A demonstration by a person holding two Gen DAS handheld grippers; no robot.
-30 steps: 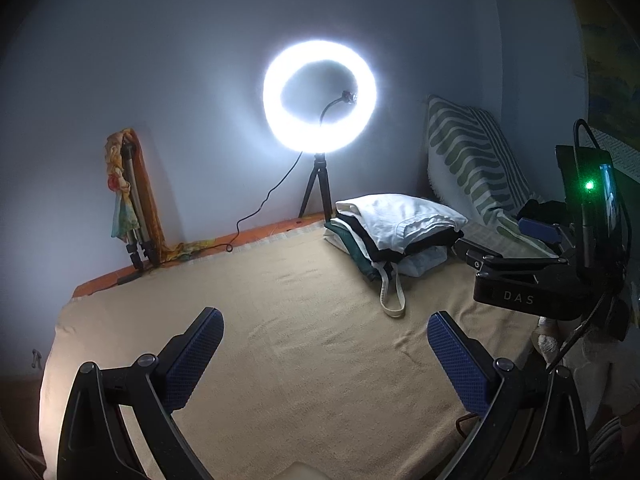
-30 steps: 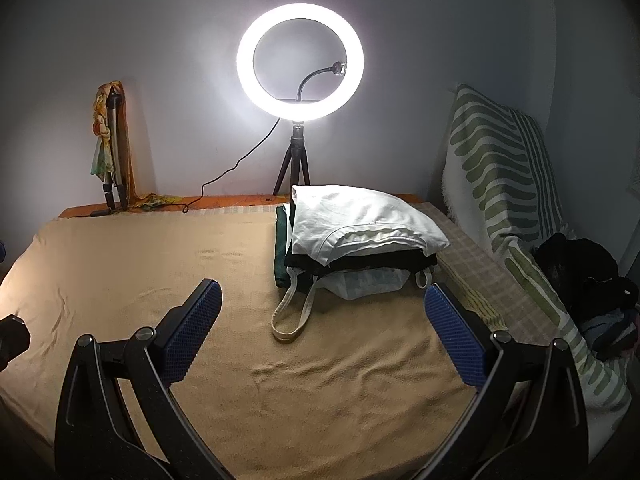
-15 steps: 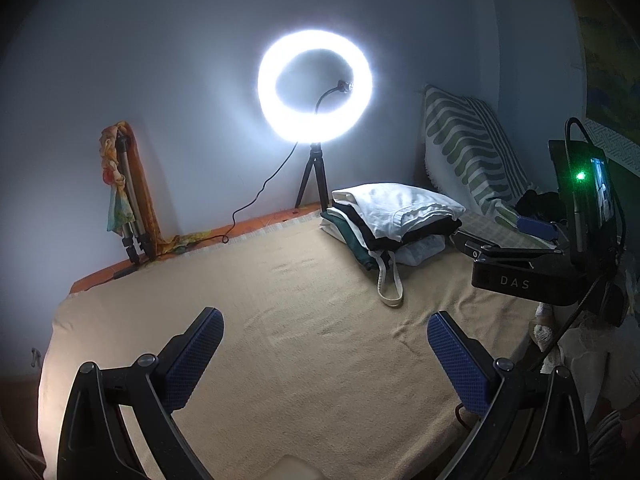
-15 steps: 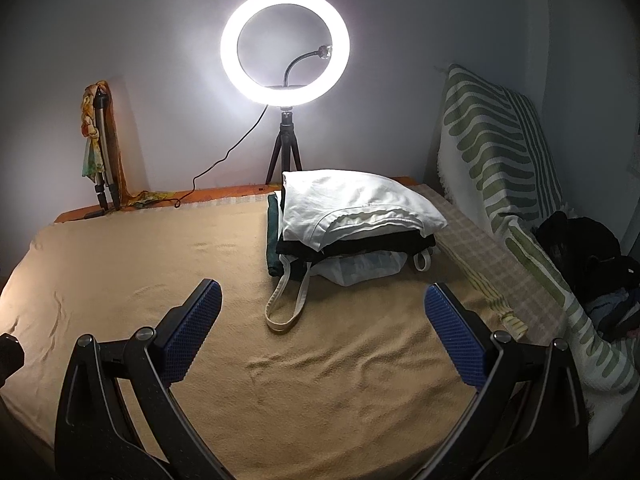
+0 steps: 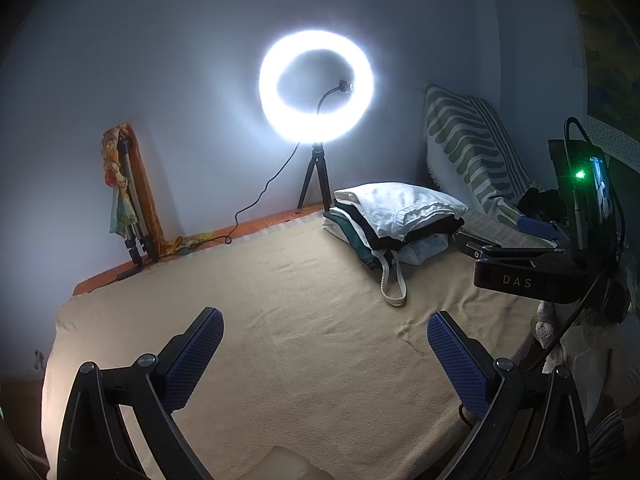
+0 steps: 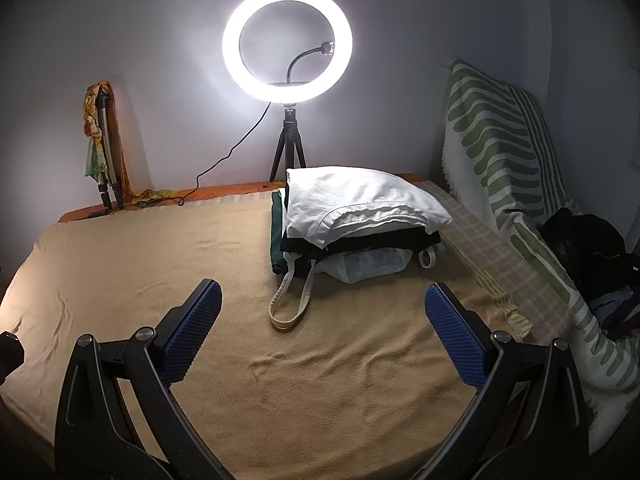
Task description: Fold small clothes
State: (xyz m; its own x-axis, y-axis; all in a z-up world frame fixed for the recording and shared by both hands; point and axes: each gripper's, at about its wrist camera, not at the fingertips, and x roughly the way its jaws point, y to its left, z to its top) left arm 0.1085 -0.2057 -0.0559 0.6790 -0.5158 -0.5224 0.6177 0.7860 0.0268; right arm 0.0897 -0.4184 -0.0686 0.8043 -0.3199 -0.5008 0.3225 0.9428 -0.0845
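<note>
Hovering | L gripper [image 5: 325,346] + R gripper [image 6: 322,322] fingers apart | folded stack [image 6: 360,212] on blanket [image 6: 120,264]

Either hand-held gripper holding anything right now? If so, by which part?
Nothing held. The left hand-held gripper and right hand-held gripper are both open above the tan blanket, short of the stack of folded clothes.

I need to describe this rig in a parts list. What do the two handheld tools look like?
Both match: black plastic arms with round silver rivets, ending in two fingers faced with blue, dimpled pads. Left tool, right tool. Seen from the left camera, the right tool's body carries white "DAS" lettering, a green light and a black cable.
</note>
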